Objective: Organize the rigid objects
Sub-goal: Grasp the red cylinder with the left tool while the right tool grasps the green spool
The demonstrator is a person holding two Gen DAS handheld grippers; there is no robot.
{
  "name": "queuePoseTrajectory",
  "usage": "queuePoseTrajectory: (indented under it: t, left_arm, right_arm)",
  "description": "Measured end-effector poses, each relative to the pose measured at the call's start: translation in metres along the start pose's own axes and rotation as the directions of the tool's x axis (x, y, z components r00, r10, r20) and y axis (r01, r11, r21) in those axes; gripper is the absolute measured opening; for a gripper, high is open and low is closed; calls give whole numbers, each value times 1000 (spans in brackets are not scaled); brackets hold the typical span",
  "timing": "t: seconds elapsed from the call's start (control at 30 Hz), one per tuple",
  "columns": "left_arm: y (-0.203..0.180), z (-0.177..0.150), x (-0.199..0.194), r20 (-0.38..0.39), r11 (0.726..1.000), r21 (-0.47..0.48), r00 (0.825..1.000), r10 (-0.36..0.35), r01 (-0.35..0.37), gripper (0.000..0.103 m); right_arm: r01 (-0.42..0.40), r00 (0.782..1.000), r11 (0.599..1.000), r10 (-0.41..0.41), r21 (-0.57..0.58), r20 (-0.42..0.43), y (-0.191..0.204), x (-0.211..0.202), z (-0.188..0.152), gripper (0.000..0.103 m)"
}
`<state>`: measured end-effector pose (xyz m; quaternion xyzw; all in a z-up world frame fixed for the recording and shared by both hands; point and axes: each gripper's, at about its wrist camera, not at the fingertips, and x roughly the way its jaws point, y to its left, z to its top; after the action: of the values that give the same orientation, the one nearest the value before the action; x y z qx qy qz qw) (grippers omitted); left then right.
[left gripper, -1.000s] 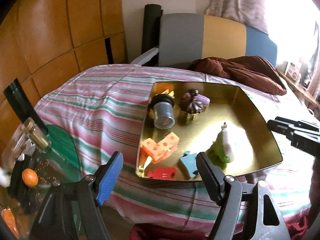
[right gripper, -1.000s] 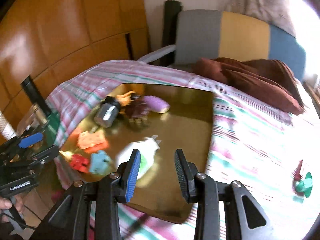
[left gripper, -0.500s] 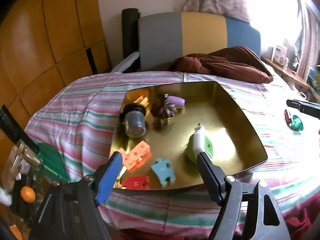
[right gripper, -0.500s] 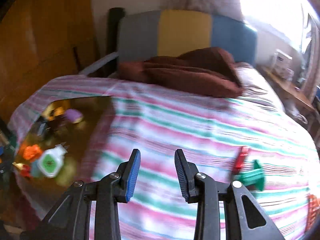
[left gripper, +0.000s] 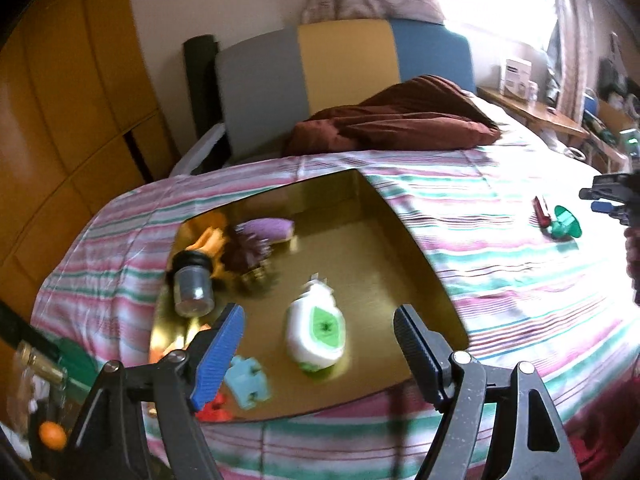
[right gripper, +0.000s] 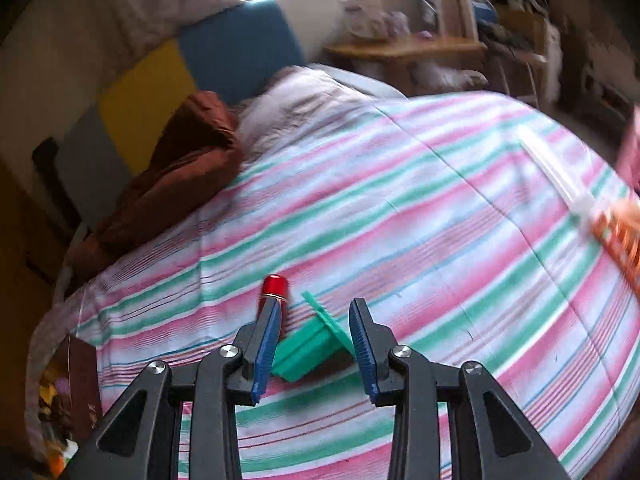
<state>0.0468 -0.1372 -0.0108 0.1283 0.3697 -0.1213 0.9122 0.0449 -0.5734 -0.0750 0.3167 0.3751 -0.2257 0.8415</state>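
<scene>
The right gripper (right gripper: 314, 344) hung low over the striped bedspread (right gripper: 440, 216), its jaws part open and bracketing the green plastic piece (right gripper: 312, 346) without pinching it — nothing held, by the look of it. Just beside that piece, touching or nearly so, lay the red tube (right gripper: 273, 292), partly hidden behind the left-hand pad. This looked like the approach to a pick: one of the last loose items out on the bed, well apart from the gold tray (left gripper: 416, 248) where the rest had been gathered. The next move called for settling the pads squarely on the green piece alone, keeping clear of the red tube, then closing. Over at the tray, the left gripper (left gripper: 318, 344) stood wide open and empty above the white and green bottle (left gripper: 316, 332), with the small jar (left gripper: 192, 292), blue puzzle piece (left gripper: 248, 384) and purple toy (left gripper: 268, 230) lying inside. Against a second earlier, the right gripper had swung away from the tray, where it had hovered by that bottle, right across the bed to the stragglers.
</scene>
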Motion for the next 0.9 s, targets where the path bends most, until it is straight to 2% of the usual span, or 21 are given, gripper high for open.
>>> queuePoseTrajectory:
  t: [0.1, 0.57, 0.7, 0.9]
  left_arm:
    - [-17, 5, 4, -3, 999, 34, 1000, -28, 29, 78]
    - [-85, 22, 25, -43, 976, 119, 983, -176, 180, 78]
    - [-103, 26, 35, -73, 968, 123, 975, -210, 218, 78]
    - [-139, 40, 58, -116, 949, 123, 954, -276, 289, 78]
  right_arm:
    - [-27, 999, 999, 29, 45, -29, -7, 2, 1, 35]
    - [-37, 995, 973, 58, 227, -87, -37, 19, 0, 35]
    - [-59, 988, 969, 90, 239, -122, -35, 26, -2, 37]
    - [-78, 991, 955, 106, 287, -82, -43, 16, 0, 38]
